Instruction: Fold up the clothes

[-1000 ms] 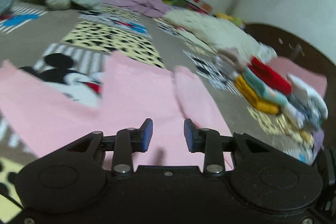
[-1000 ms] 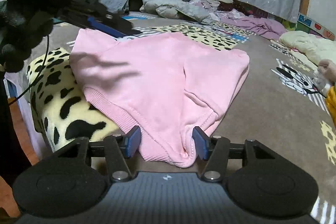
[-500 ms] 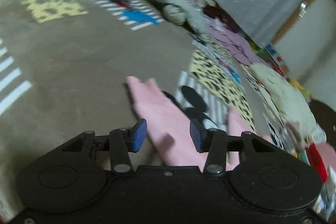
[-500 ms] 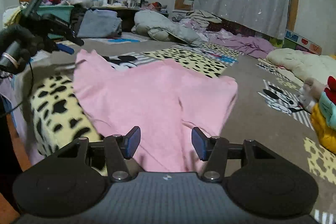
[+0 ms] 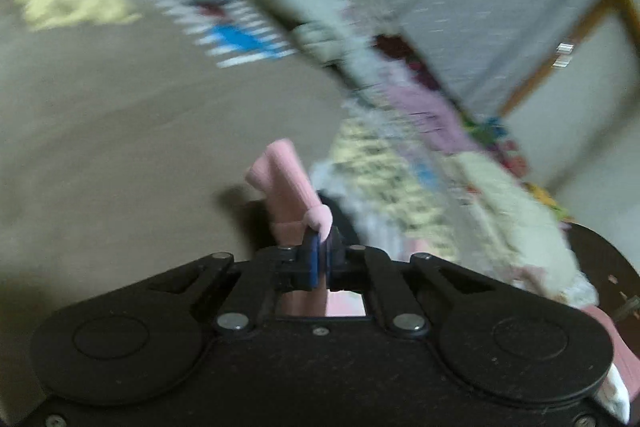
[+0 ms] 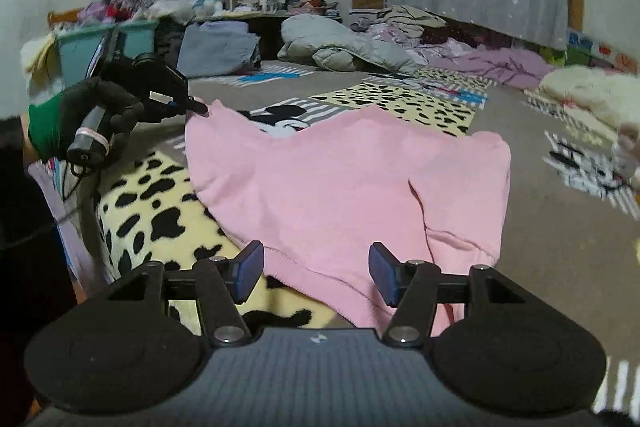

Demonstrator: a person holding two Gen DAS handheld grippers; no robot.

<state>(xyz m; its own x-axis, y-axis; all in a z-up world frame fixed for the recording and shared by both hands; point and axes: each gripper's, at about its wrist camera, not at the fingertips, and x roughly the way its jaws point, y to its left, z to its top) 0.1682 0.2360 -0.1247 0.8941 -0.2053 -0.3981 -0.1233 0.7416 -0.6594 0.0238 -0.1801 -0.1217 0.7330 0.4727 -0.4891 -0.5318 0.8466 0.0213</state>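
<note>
The pink sweatshirt [image 6: 340, 183] lies spread on the patterned blanket [image 6: 160, 211], its hem at the near edge and its shoulders toward the far side, so the folding looks barely begun. One sleeve [image 6: 456, 203] on the right already lies turned in over the body, which I take as the only fold made so far. The left tool [image 5: 318, 255] is clamped on a narrow pink cuff or corner [image 5: 288, 187] of the garment, which sticks up beyond its closed fingers; in the right wrist view that same tool [image 6: 198, 107] meets the far left corner of the sweatshirt. The left wrist view is heavily blurred, so little else is readable there. The right tool [image 6: 316, 275] hovers over the near hem with its fingers [image 6: 248, 269] wide apart, gripping nothing. What remains, by my reckoning, is bringing the left side across, then doubling the body lengthwise and setting it aside. Other clothes [image 6: 340, 43] lie heaped at the far side of the room, not yet folded.
</note>
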